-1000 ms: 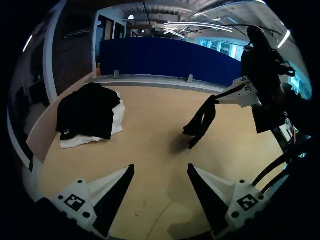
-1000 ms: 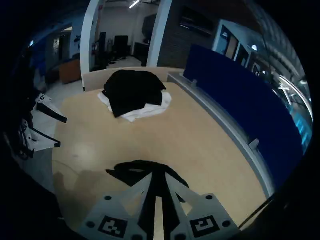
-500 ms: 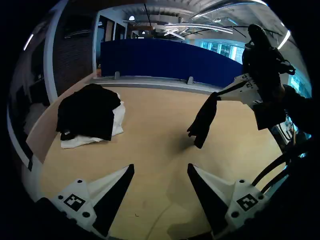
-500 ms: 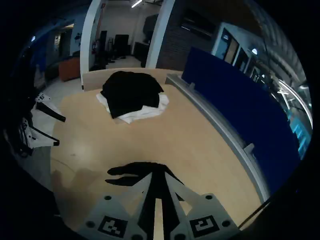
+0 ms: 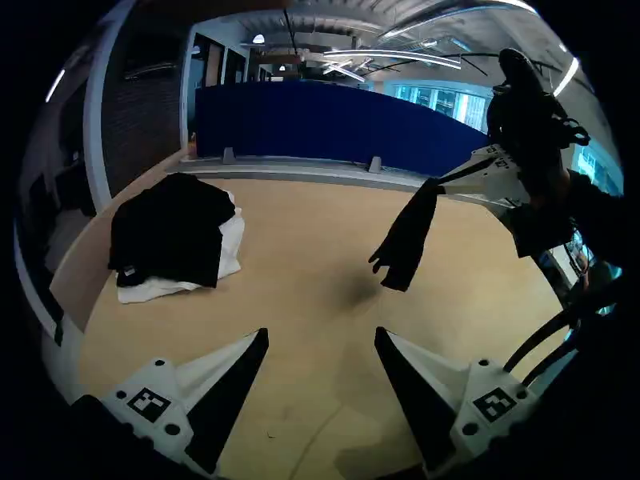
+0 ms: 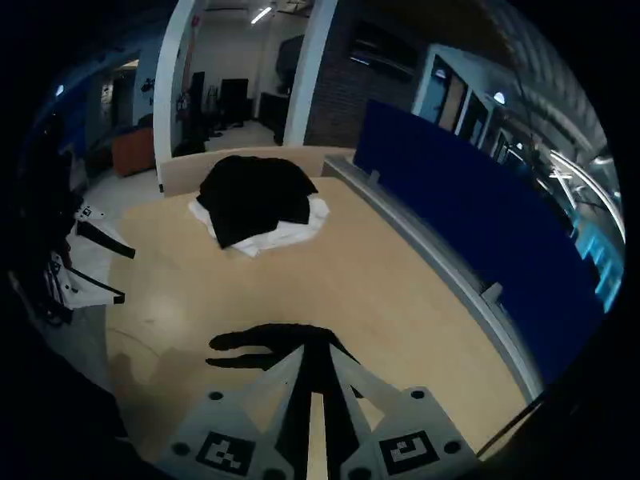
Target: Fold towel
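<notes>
- Left gripper view gives you the state of play: your right gripper [image 5: 440, 185] pinches one edge of the black towel [image 5: 406, 238]. The towel hangs as a loose strip in the air above the table [image 5: 304, 264], with its lower end clear of the wood.
- No fold shows in the towel, so I judge you are at the start. The pickup is done; spreading it flat, folding it and setting it down are all left.
- Your left gripper [image 5: 319, 338] grasps nothing. Its jaws stand wide apart over bare table, well away from the towel.
- Right gripper view gives you the grip up close: the jaws are clenched together on dark cloth bunched just ahead of the tips. The hanging length and its shadow you read from the left gripper view instead.
- Right gripper view also puts a pile of black and white cloths [image 6: 256, 204] at the table's far end, near a blue partition [image 6: 480, 232].
</notes>
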Demonstrator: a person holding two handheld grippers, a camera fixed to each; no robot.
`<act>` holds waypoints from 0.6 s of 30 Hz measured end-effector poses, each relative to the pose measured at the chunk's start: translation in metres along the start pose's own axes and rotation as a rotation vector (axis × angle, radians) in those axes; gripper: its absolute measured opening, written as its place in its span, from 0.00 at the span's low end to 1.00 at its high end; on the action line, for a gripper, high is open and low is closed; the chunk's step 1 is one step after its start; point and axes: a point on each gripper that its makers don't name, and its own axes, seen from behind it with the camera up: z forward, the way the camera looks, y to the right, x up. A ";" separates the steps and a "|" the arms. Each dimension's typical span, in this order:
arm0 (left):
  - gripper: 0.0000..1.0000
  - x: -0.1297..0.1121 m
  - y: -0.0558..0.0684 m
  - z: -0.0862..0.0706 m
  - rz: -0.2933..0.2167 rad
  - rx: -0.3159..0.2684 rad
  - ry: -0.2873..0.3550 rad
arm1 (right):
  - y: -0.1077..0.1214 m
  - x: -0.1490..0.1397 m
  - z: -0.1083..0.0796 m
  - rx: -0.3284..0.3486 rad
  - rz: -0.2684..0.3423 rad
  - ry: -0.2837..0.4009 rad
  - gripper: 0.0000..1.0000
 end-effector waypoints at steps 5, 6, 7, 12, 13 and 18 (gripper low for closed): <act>0.99 0.002 0.005 0.003 0.022 -0.011 -0.005 | 0.020 -0.010 -0.017 -0.026 0.046 0.004 0.07; 0.99 0.003 0.007 0.004 0.027 -0.014 -0.006 | 0.025 -0.013 -0.021 -0.032 0.055 0.004 0.07; 0.99 0.004 0.008 0.005 0.031 -0.016 -0.007 | 0.030 -0.017 -0.026 -0.040 0.062 0.002 0.07; 0.99 0.006 0.018 0.010 0.048 -0.032 -0.014 | 0.062 -0.043 -0.050 -0.084 0.092 -0.021 0.07; 0.99 0.007 0.020 0.012 0.051 -0.035 -0.015 | 0.069 -0.049 -0.055 -0.093 0.096 -0.027 0.07; 0.99 0.008 0.031 0.019 0.068 -0.048 -0.024 | 0.104 -0.082 -0.080 -0.140 0.119 -0.058 0.07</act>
